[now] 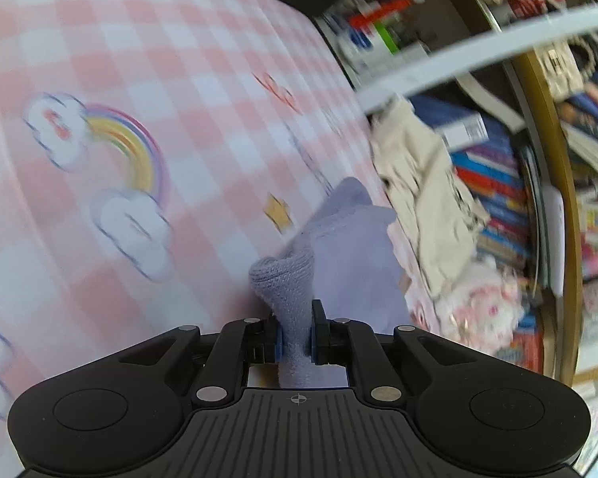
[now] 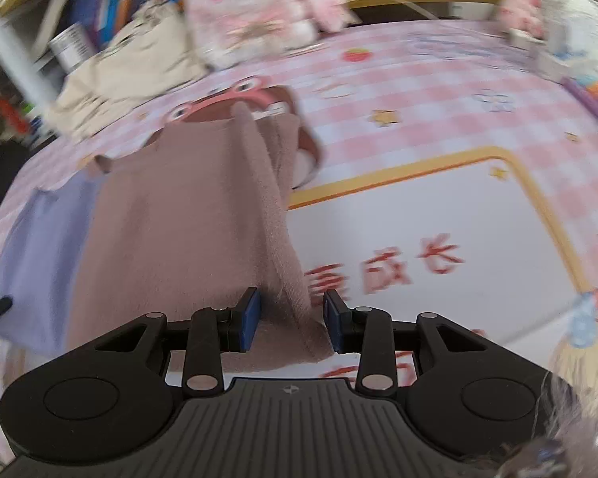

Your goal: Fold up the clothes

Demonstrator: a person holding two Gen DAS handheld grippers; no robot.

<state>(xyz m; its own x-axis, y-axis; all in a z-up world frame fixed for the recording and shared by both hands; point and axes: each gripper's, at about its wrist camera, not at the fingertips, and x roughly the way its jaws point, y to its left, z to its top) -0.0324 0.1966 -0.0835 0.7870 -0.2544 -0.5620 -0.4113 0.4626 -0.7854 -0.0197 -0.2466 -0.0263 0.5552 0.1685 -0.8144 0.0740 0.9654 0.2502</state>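
Observation:
A lavender knit cloth [image 1: 351, 247] lies on the pink checked tablecloth [image 1: 139, 40], and my left gripper [image 1: 295, 306] is shut on a bunched corner of it that rises between the blue pads. In the right wrist view a brown fleecy garment [image 2: 179, 219] is spread flat, its far end bearing a pink frog-eyed hood [image 2: 235, 95]. The lavender cloth [image 2: 40, 239] shows under its left side. My right gripper [image 2: 291, 302] stands open over the garment's near edge. A raised hem ridge runs between the pads without touching either.
A cream cloth heap [image 1: 426, 191] and stacked books [image 1: 494, 183] sit past the table's right edge. A pink-and-white plush rabbit [image 2: 255, 8] sits at the far side. A white yellow-bordered panel with red characters [image 2: 438, 207] lies right of the garment.

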